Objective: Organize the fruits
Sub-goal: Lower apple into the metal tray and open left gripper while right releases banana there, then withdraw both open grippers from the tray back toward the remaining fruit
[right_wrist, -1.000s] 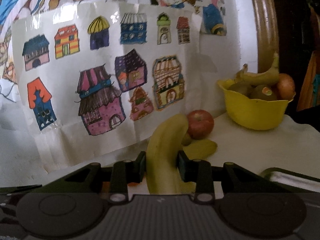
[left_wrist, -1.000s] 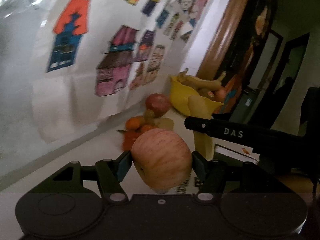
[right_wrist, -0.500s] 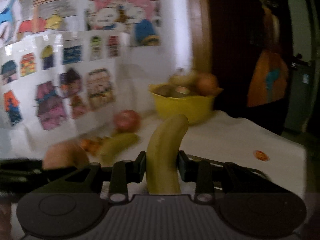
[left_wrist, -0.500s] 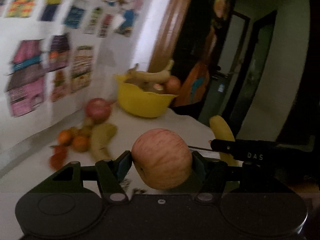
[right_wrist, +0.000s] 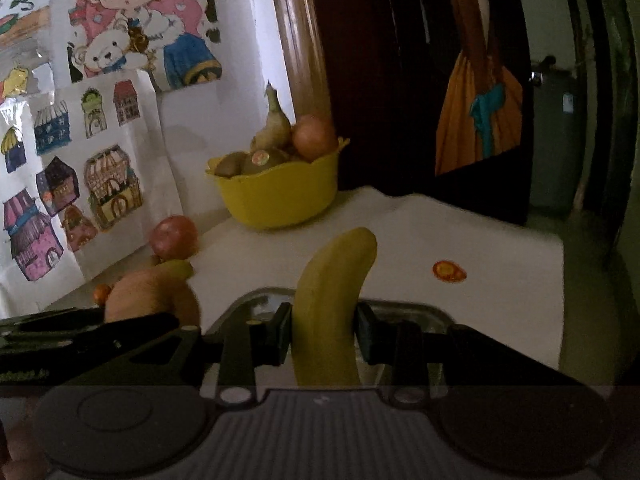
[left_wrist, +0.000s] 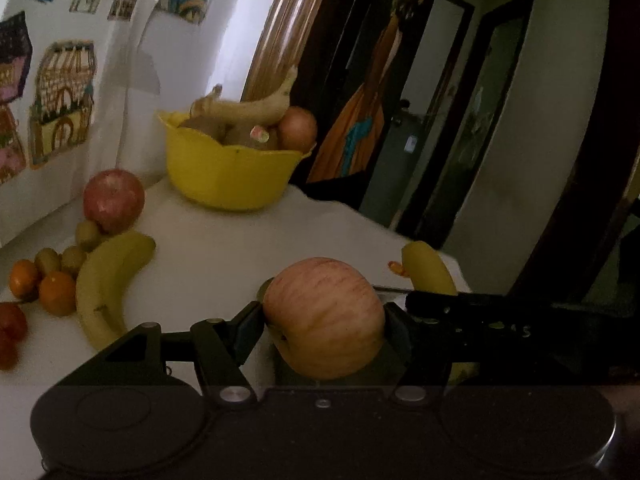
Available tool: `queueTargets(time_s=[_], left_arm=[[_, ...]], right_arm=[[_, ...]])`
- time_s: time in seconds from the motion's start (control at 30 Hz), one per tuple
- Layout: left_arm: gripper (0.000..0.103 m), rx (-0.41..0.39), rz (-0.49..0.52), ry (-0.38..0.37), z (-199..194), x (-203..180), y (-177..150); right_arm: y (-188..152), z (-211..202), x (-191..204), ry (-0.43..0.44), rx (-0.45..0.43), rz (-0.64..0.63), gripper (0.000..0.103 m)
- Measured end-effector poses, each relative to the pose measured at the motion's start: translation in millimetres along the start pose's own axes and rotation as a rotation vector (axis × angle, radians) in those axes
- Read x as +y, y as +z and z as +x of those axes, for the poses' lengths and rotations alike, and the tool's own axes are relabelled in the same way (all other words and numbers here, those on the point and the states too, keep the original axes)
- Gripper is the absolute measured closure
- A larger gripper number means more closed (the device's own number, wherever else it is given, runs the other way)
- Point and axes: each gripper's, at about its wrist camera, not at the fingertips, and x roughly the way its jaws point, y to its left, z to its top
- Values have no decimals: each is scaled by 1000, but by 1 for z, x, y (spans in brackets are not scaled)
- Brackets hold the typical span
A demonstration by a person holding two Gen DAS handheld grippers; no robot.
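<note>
My left gripper (left_wrist: 324, 326) is shut on a pale red apple (left_wrist: 324, 316), held above the white table. My right gripper (right_wrist: 324, 330) is shut on a yellow banana (right_wrist: 332, 308), held upright over a metal tray (right_wrist: 404, 314). The right gripper and its banana (left_wrist: 430, 270) show at the right of the left wrist view. The held apple (right_wrist: 150, 296) shows at the left of the right wrist view. A yellow bowl (left_wrist: 228, 178) (right_wrist: 280, 196) with a banana, kiwis and an apple stands by the wall.
Loose on the white table (left_wrist: 224, 248): a red apple (left_wrist: 114, 200) (right_wrist: 174, 238), a banana (left_wrist: 106, 284), kiwis (left_wrist: 74, 258), oranges (left_wrist: 56, 294). Drawings cover the wall (right_wrist: 92, 168). An orange sticker (right_wrist: 448, 271) lies near the table's right edge. A dark doorway is beyond.
Both views have swung to the right, from the wall drawings toward the bowl and doorway. The apple and banana stay gripped. The tray has come under the right gripper.
</note>
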Motion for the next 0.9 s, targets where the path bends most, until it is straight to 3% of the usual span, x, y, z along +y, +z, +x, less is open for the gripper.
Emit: queueTargets(time_s=[0.13,0.33,0.6,0.7,0.9], left_arm=[[37,35,1,10,11,3,-3],[37,91,-15,-33,23,8,-9],[36,100,9,-30,22,4,-11],[33,55,31,-26,12,-1,-7],[17,-17,73,-18,-14,-11,-2]], right_arm=[[-2,5,2,5,1,9,65],[-5,11,6,10,8,12,66],[-6,16,10,12,5,16,65],[-9,11,6,14,-4,37,61],[-7,-18,10,-14,-64,5,36]])
